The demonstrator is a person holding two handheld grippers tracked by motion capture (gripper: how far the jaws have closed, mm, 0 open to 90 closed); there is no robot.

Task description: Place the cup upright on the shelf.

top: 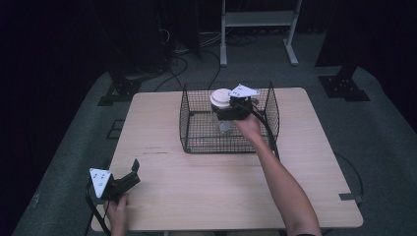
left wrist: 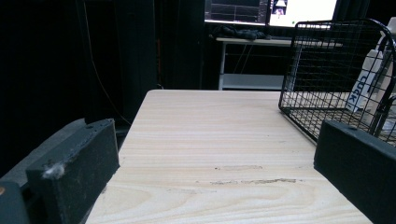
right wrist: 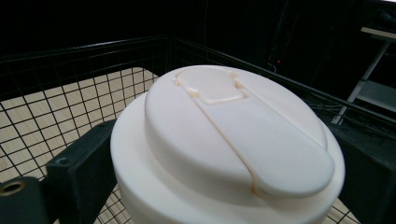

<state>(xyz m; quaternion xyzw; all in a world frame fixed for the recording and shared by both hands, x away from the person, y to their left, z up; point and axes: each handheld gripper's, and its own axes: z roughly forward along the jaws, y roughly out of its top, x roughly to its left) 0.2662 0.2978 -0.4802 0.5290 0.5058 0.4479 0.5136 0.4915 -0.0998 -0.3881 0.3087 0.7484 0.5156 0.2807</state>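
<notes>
**One white-capped bottle held inside the wire basket**

One bottle [top: 223,112] with a broad white flip-top cap [right wrist: 233,140] stands upright inside the black wire basket [top: 196,132], toward the basket's 1 o'clock corner. The right gripper [top: 227,113] grips it just under the cap; in the right gripper view, black jaws press against both sides of the bottle. The basket sits on the far half of the light wooden table [top: 196,196], at about 12 o'clock from the table's centre. Well apart, near the table's 7 o'clock corner, the left gripper [top: 134,172] rests with its jaws spread wide and nothing between them.
</notes>
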